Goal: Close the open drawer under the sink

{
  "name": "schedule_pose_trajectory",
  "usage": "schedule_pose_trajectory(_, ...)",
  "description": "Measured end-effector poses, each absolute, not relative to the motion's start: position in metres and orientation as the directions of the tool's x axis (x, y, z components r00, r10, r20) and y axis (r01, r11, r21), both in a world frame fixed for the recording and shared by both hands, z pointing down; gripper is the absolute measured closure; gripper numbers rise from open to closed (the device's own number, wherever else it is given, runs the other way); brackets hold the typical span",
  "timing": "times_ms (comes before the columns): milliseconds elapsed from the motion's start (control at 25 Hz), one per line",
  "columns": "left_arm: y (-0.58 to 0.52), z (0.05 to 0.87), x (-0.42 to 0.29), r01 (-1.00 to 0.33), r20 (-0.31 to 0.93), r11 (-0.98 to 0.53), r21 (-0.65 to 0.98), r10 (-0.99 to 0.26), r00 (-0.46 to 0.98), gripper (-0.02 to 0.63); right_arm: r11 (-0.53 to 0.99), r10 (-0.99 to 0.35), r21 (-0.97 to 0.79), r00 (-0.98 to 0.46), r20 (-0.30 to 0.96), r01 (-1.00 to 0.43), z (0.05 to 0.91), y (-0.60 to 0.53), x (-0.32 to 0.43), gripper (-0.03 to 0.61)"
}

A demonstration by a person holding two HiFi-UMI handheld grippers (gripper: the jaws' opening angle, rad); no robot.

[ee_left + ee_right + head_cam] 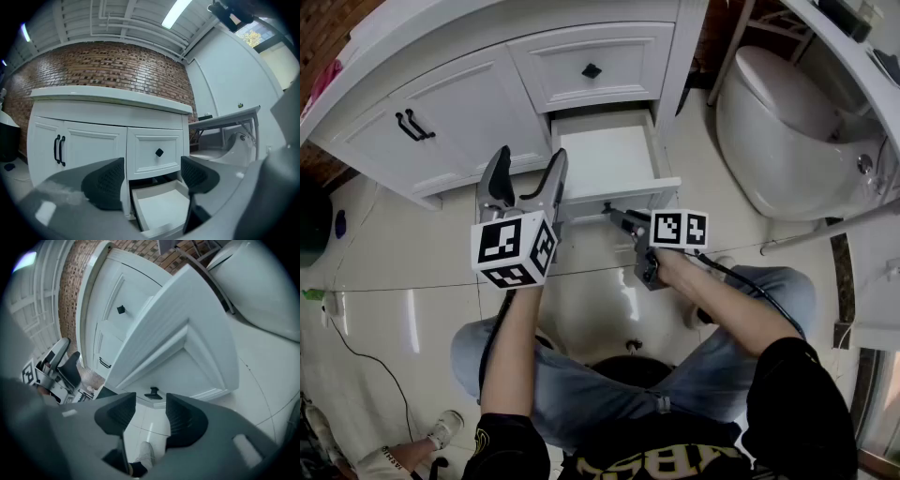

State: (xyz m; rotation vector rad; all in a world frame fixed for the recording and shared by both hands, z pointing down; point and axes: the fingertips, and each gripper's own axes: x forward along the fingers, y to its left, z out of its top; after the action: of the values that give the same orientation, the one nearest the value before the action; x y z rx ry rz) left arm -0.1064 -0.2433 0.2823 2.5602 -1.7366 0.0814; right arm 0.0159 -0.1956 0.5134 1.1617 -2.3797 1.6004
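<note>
The white lower drawer [609,159] under the vanity stands pulled out and empty; it also shows in the left gripper view [164,208]. Its front panel [623,197] carries a small black knob [153,393]. My right gripper [617,214] is right at that panel, tilted a little downward. In the right gripper view its jaws [151,412] are open, with the knob just beyond the tips and nothing between the pads. My left gripper [525,176] hovers left of the drawer, level and open, holding nothing [151,180].
Above the open drawer is a shut drawer with a black knob [592,70]. Two cabinet doors with black handles [414,125] sit to the left. A white toilet [787,131] stands to the right. The person's knees [581,375] rest on the glossy tiled floor.
</note>
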Motion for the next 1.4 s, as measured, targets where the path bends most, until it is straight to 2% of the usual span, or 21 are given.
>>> schedule_pose_trajectory(160, -0.257, 0.284, -0.107, -0.928, 0.069, -0.373, -0.011, -0.926, 0.372, 0.241, 0.169, -0.557, -0.823, -0.741, 0.374, -0.543, 0.513, -0.216, 0.014, 0.414)
schedule_pose_trajectory(440, -0.276, 0.303, -0.129, -0.941, 0.116, -0.338, -0.010, -0.935, 0.335, 0.249, 0.048, -0.571, -0.872, -0.730, 0.376, -0.487, 0.525, -0.237, 0.008, 0.479)
schedule_pose_trajectory(840, -0.306, 0.313, -0.147, -0.945, 0.131, -0.328, -0.007, -0.937, 0.324, 0.259, 0.028, -0.636, -0.834, -0.653, 0.411, -0.552, 0.522, -0.310, 0.009, 0.485)
schedule_pose_trajectory(1400, -0.347, 0.339, -0.167, -0.946, 0.197, -0.325, -0.003, -0.927, 0.318, 0.259, 0.066, -0.745, -0.813, -0.570, 0.345, -0.579, 0.514, -0.429, 0.013, 0.489)
